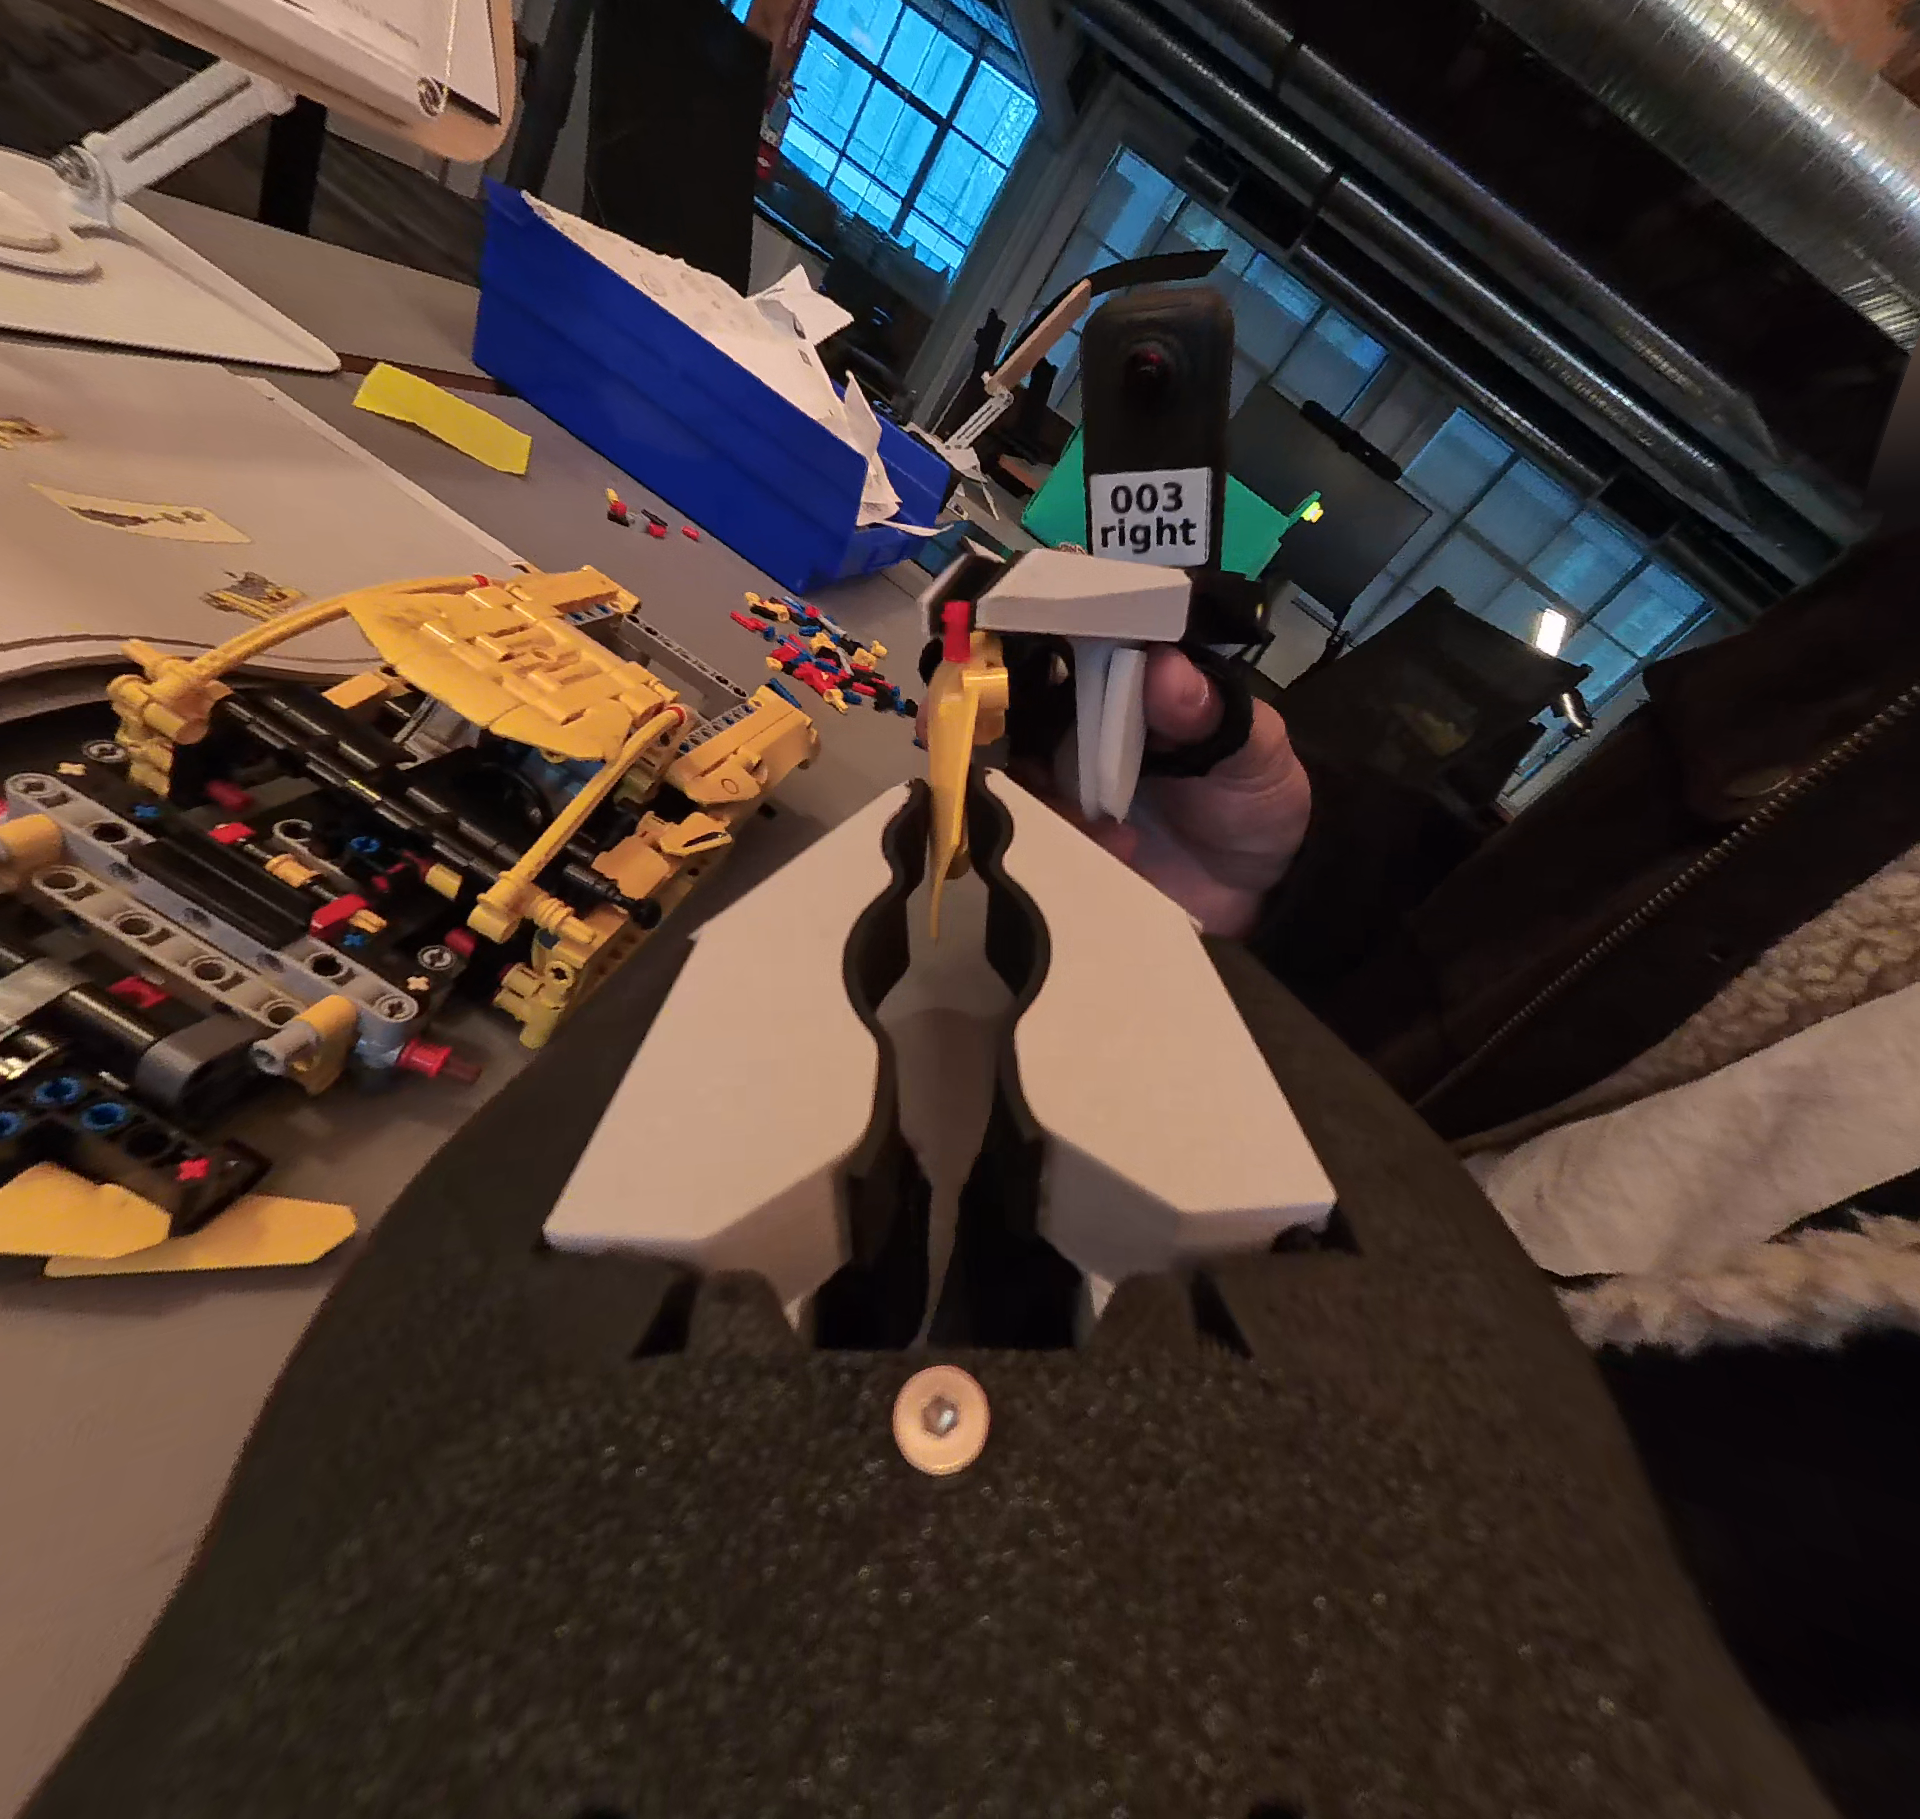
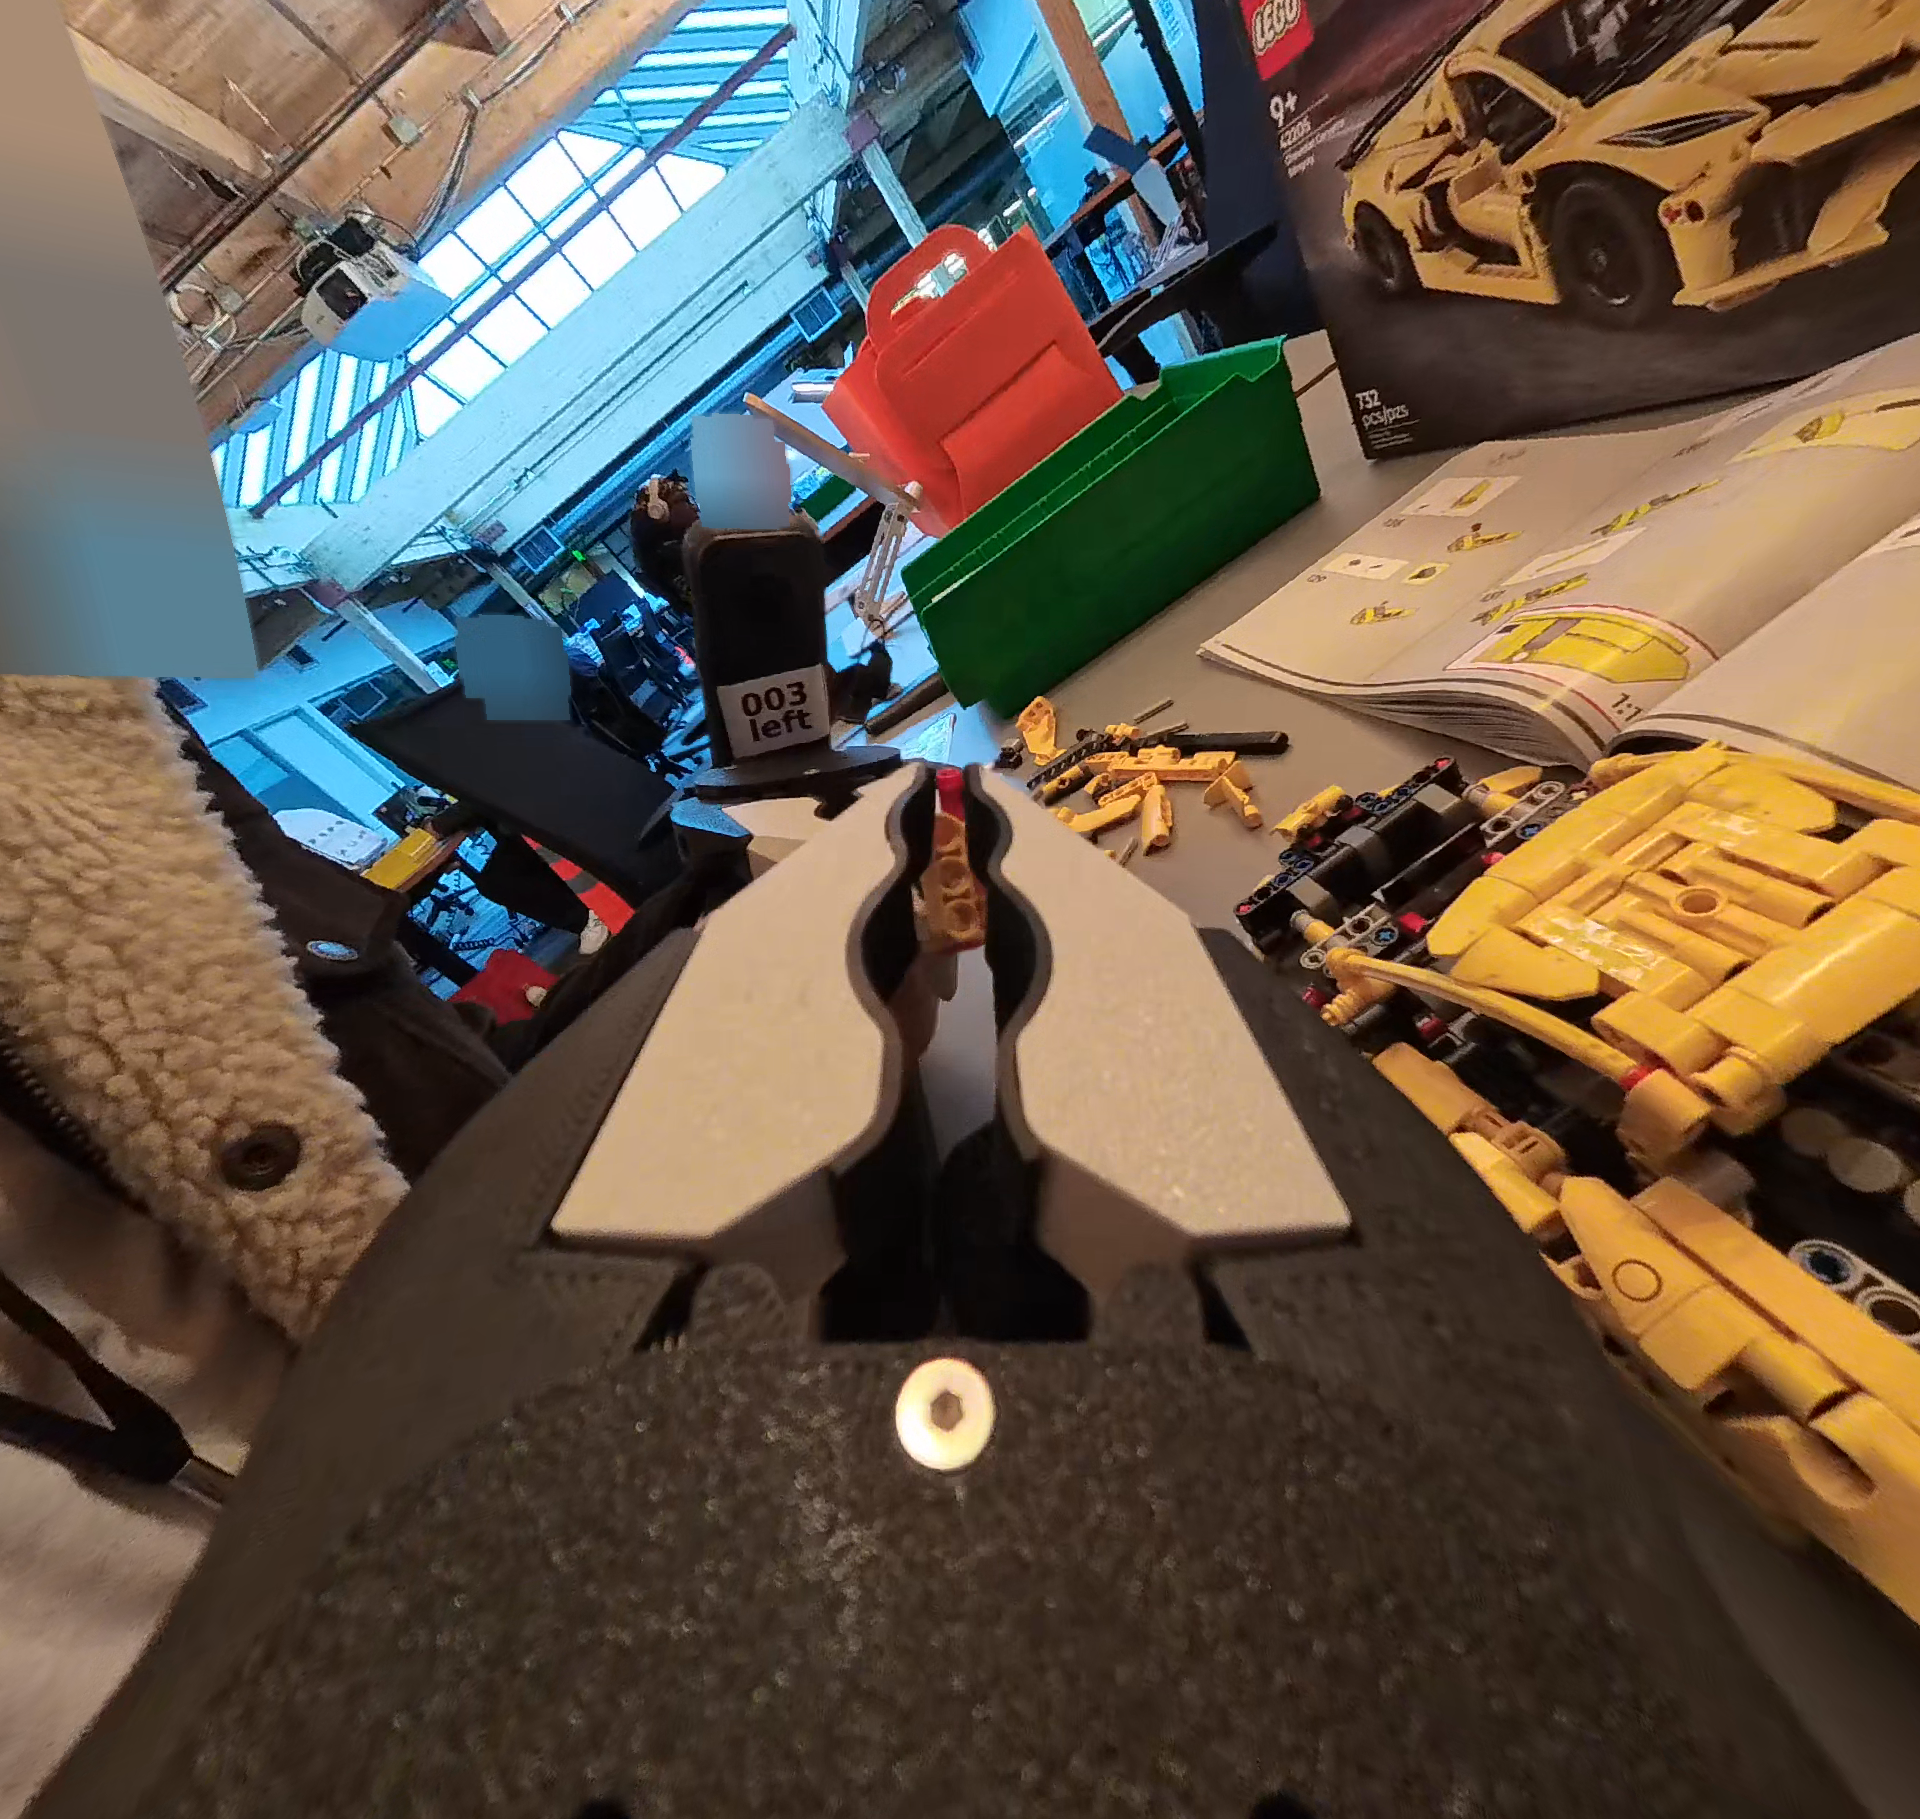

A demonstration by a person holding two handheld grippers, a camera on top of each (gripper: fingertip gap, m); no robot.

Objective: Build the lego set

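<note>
Yellow curved plastic panel piece with a red pin (image 1: 954,730) is pinched in mid-air by both the left gripper (image 1: 948,793) and right gripper (image 2: 948,782), above the table beside the half-built yellow car model (image 1: 416,782), suggesting a sub-assembly step; next, one gripper must probably release it.

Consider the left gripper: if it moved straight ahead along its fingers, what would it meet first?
Probably the right gripper, directly ahead of the left gripper; both are shut on the same small yellow piece, though the exact depth is unclear.
</note>
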